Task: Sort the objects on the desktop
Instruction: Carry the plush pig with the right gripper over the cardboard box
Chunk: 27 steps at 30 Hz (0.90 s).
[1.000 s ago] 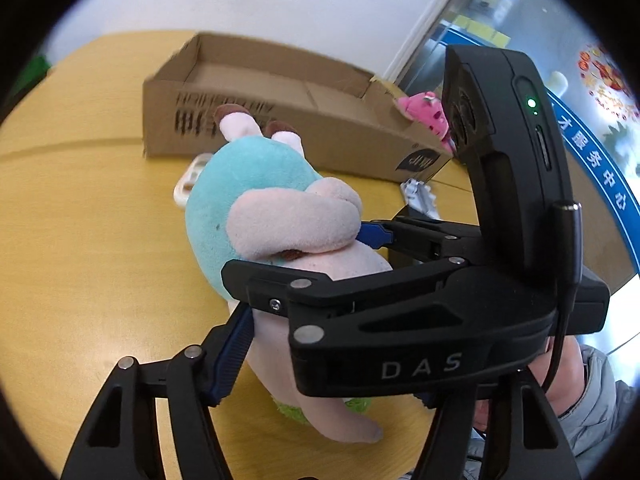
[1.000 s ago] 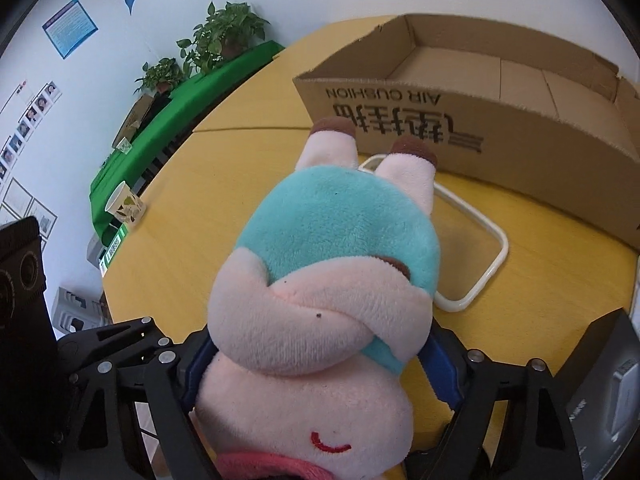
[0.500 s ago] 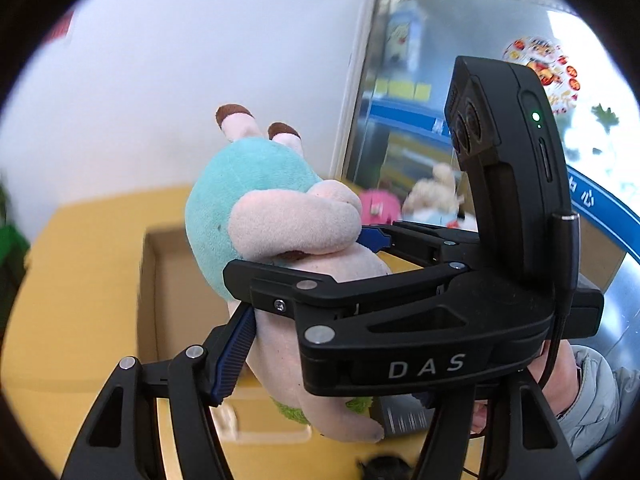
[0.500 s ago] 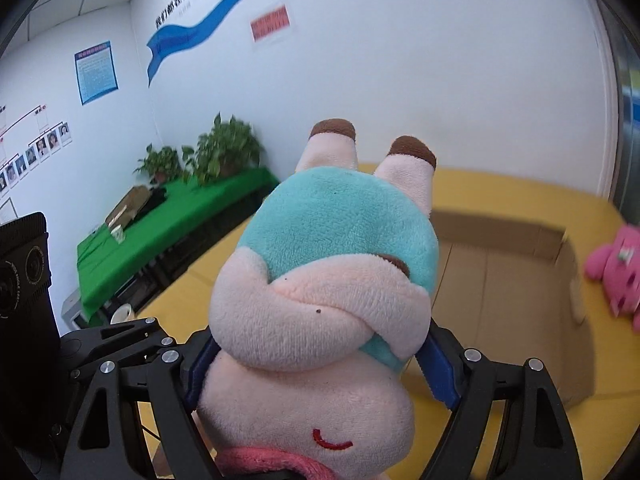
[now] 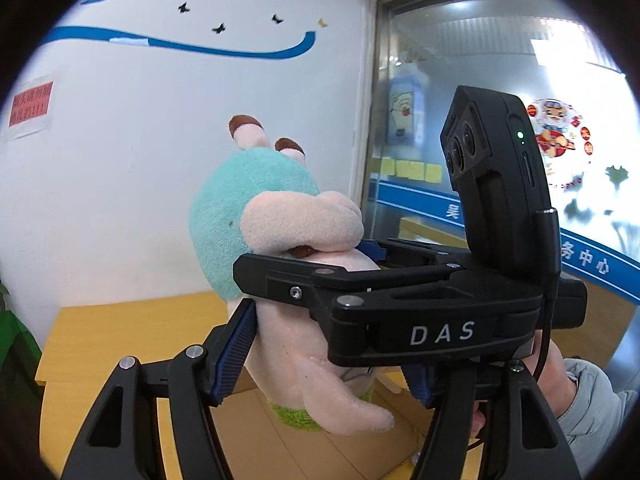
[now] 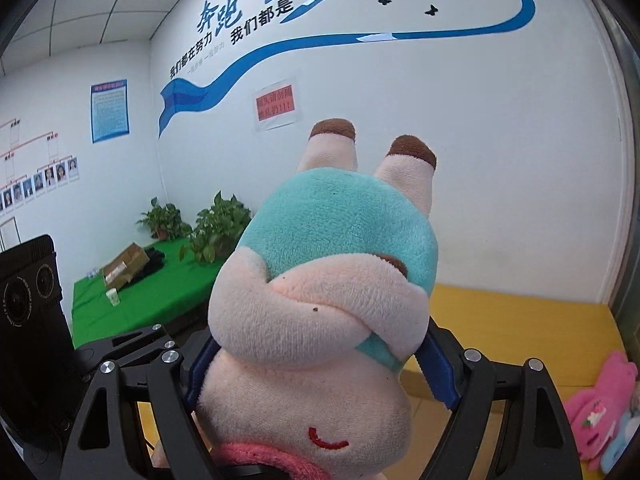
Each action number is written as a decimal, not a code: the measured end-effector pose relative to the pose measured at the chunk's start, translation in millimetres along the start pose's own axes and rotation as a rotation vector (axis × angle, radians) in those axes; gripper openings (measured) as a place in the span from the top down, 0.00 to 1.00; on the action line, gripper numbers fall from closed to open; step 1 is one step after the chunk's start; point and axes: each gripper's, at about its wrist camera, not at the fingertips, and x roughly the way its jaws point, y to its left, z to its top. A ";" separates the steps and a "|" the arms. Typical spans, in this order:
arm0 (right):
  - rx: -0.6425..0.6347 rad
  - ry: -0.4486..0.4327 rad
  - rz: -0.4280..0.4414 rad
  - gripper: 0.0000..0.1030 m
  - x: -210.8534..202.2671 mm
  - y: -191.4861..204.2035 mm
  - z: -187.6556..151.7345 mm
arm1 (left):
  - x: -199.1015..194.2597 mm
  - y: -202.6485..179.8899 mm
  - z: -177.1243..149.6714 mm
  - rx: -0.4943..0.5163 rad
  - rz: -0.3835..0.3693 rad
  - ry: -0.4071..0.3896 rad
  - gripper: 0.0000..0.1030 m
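My right gripper clamps its fingers on the plush pig, feet pointing forward beyond the tips. My left gripper pinches the same pig's lower body, above the worktop.

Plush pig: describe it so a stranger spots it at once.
Above the yellow table, find the right gripper. It clamps the plush pig upside down, feet up. Its teal shirt sets it apart from the all-pink plush on the table.
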 end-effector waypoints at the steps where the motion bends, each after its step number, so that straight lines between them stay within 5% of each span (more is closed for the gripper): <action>1: 0.011 0.007 0.007 0.20 14.4 -5.5 1.4 | 9.8 9.7 1.8 -0.012 0.010 0.022 0.36; 6: 0.082 0.097 0.046 0.20 101.6 -26.8 -20.1 | 44.3 69.5 -22.4 -0.104 0.028 0.139 0.37; 16: 0.300 0.368 0.118 0.20 271.6 -91.8 -149.0 | 146.8 147.7 -126.8 -0.310 0.065 0.461 0.39; 22: 0.399 0.510 0.142 0.15 323.7 -112.2 -209.3 | 175.0 164.6 -170.2 -0.403 0.077 0.568 0.41; 27: 0.413 0.562 0.128 0.12 334.4 -118.7 -228.4 | 174.7 173.7 -175.1 -0.424 0.092 0.613 0.55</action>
